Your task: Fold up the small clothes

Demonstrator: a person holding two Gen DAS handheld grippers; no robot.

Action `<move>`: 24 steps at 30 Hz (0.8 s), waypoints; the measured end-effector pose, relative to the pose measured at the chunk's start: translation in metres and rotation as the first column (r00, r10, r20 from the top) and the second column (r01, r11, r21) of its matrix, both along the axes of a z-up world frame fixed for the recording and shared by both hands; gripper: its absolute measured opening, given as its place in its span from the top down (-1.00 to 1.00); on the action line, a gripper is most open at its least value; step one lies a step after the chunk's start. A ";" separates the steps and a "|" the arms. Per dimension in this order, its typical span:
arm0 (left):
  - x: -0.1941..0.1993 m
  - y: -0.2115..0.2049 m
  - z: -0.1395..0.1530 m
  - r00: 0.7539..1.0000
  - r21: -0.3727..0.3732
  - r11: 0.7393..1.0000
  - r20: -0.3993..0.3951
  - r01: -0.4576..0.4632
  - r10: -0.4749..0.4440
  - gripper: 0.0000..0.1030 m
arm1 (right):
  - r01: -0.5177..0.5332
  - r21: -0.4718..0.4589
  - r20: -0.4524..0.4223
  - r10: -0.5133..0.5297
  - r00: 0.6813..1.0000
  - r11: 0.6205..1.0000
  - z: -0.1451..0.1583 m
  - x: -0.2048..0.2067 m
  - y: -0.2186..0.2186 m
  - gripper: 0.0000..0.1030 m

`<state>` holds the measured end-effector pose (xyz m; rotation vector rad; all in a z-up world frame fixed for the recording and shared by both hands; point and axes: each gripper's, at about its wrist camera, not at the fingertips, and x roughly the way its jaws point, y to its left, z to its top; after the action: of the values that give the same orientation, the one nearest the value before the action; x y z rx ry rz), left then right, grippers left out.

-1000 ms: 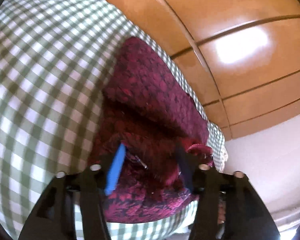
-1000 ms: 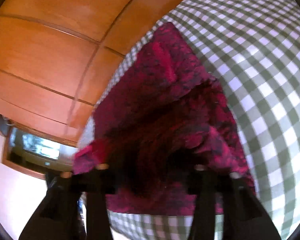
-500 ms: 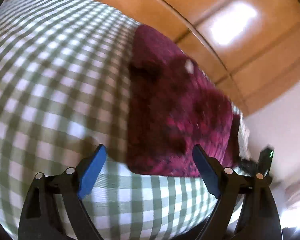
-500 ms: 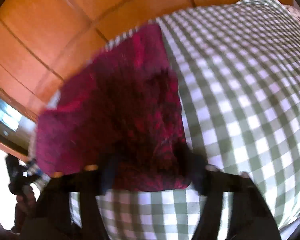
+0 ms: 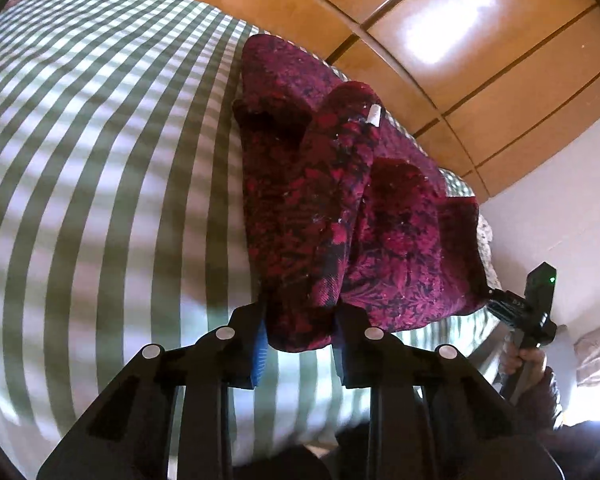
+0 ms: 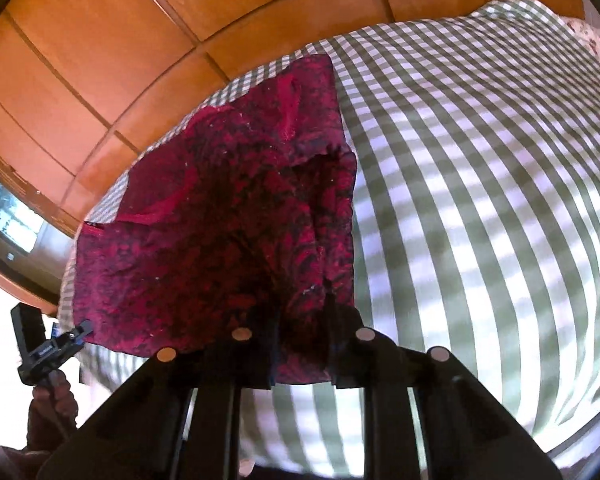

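Left gripper [image 5: 300, 340] is pinching the near edge of the red garment [image 5: 340, 208] — fabric bunched btwn its fingers. Right gripper [image 6: 302, 350] is clamping the same garment [image 6: 220, 216] at its near right corner. Garment is lying on the green-checked cloth [image 6: 480, 200], w/ wooden panelling [image 5: 460, 40] beyond — far side.

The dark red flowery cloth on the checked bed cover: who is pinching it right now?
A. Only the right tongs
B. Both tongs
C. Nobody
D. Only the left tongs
B. The left tongs have closed on a fold at the near edge of the dark red flowery cloth, and the right tongs grip its near edge too, above the green-and-white checked bed cover.
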<state>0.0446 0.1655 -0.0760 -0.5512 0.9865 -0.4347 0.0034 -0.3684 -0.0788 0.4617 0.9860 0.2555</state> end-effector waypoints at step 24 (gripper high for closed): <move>-0.010 -0.061 0.064 0.975 0.358 0.932 0.180 0.056 -0.128 -0.15 | -0.069 -0.456 0.171 0.164 0.972 0.887 0.042 -0.026 0.078 0.10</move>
<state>0.0351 0.1041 -0.0121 -0.1336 0.8711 -0.3778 -0.0229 -0.2903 -0.0366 -0.0489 0.8366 0.1716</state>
